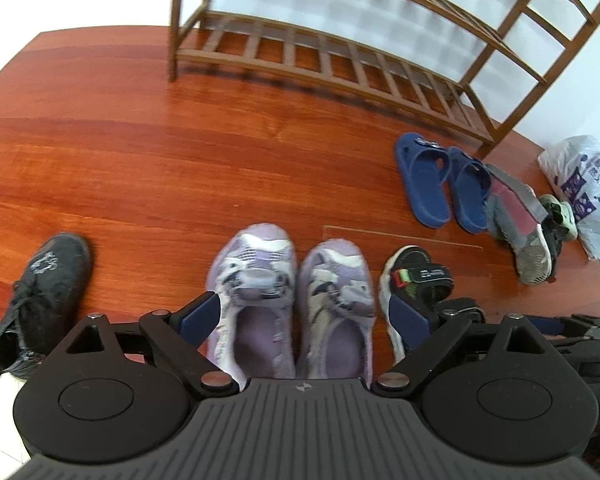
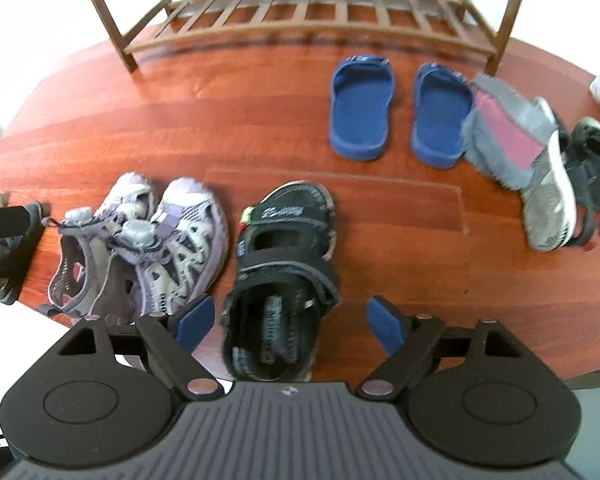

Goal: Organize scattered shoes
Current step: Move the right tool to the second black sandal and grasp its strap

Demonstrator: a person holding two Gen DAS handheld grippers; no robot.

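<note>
A home entryway (wooden shoe rack (image 1: 340, 60), scattered shoes (image 2: 140, 240)).

A pair of lilac mesh sneakers with dial closures (image 1: 290, 300) is sitting side by side, touching, toes toward a slatted wooden shoe rack (image 1: 340, 60). Just beside them on the right, a black strapped sandal (image 2: 284, 276) is lying upright. A pair of blue rubber slides (image 2: 400, 110) is resting near the rack's foot. A grey sneaker (image 2: 540, 184) is lying tipped beside a dark sneaker (image 2: 592, 168). A black lace-up shoe (image 1: 40, 292) is sitting well apart on the left.
</note>
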